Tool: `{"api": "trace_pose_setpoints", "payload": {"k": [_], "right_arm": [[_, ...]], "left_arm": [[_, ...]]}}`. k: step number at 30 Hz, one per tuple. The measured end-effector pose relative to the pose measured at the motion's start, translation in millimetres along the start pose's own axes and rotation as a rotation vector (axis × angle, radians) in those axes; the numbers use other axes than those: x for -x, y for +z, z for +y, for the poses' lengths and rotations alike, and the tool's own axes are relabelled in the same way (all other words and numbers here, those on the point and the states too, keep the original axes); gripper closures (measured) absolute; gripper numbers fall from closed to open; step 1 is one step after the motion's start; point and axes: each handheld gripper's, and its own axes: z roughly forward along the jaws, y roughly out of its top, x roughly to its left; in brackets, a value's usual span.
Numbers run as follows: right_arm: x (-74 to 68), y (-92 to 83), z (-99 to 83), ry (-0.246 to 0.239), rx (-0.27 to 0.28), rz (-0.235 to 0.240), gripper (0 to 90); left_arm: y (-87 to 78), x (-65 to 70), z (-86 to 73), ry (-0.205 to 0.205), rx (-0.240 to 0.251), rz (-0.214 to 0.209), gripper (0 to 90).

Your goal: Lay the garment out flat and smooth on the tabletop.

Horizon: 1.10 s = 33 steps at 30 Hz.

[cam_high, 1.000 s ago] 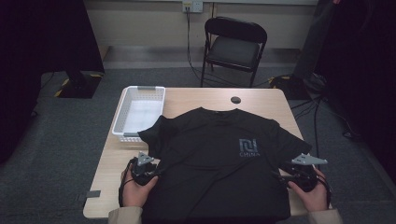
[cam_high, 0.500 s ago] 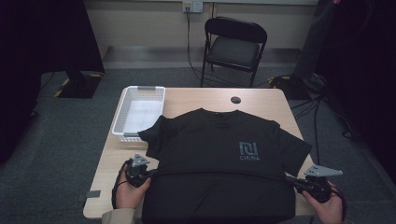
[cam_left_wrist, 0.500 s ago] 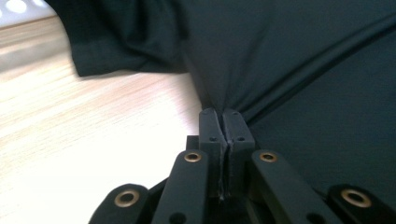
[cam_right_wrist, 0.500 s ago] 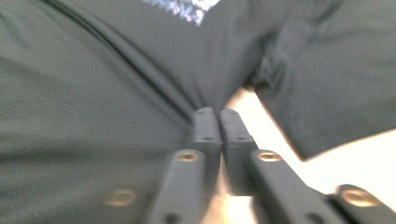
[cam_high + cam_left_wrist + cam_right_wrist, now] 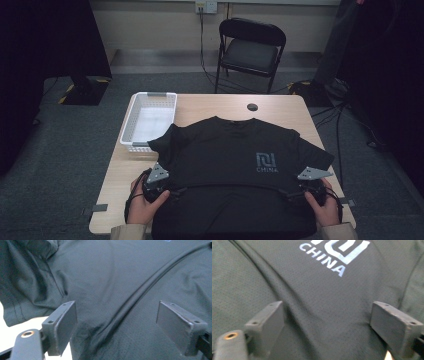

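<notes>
Black tongs, grey plates, beige sleeves

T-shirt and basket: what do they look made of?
T-shirt: seemingly a thin synthetic sports knit, matte black; fine pinhole mesh and soft creases show in the gripper views. Basket: probably moulded plastic, white, with slotted walls. Neither can be told for certain.

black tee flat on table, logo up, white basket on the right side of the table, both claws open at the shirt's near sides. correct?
Not quite: the white basket sits at the table's left side, as the high view shows. The rest holds: black tee logo up, left claw and right claw open.
</notes>
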Motion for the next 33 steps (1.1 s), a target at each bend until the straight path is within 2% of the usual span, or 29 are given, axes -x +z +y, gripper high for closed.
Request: {"api": "trace_pose_setpoints", "payload": {"k": [5, 11, 17, 27, 33], "right_arm": [[2.2, 1.5, -2.4, 0.015, 0.013, 0.025, 10.4], [2.3, 1.6, -2.4, 0.015, 0.013, 0.026, 10.3], [2.4, 1.6, -2.4, 0.014, 0.013, 0.026, 10.2], [2.5, 1.7, -2.4, 0.014, 0.014, 0.028, 10.1], [2.5, 1.7, -2.4, 0.014, 0.014, 0.028, 10.1]], "left_arm": [[-0.8, 0.1, -0.5, 0.013, -0.015, -0.001, 15.7], [-5.8, -2.2, -0.8, 0.034, -0.018, -0.013, 15.3], [-13.2, -7.6, -3.7, 0.052, -0.025, 0.000, 15.2], [-22.3, -14.5, -7.6, 0.060, -0.035, 0.002, 15.9], [-27.1, -18.8, -10.1, 0.046, -0.027, 0.011, 15.9]]}}
